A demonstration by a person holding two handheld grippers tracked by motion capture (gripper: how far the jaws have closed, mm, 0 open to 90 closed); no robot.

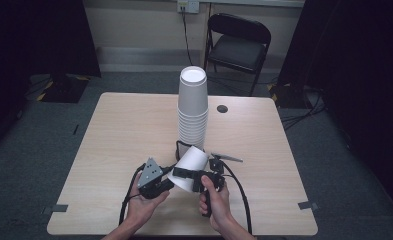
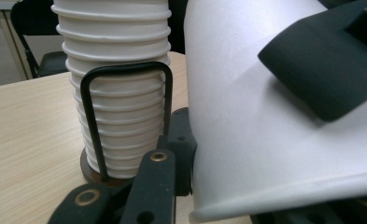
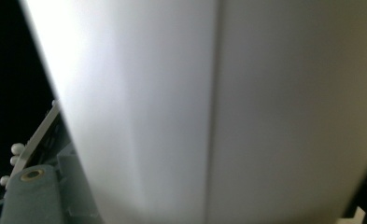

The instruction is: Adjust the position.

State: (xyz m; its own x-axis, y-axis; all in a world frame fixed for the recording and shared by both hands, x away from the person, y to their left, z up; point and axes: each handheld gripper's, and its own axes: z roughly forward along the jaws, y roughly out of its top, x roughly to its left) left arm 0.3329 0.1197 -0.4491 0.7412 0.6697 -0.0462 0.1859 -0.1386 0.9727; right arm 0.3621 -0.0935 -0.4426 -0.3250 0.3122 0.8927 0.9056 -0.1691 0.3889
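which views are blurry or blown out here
Right gripper view: the paper cup sits too close, soft and unfocused, with bright glare on its left side. Left gripper view: sharp on the cup stack, while the held cup's wall is evenly lit. High view: clear table, dark room edges.

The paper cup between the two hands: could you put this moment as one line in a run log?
paper cup: tilted, off table, between both tools | left tool: at wide rim | right tool: jaw across cup's side | cup stack: upright behind, in wire holder

A lab-like recording room: black curtains (image 1: 29, 35), grey carpet floor (image 1: 29, 165), a lone light wooden table (image 1: 129, 130), a black folding chair (image 1: 239, 42).
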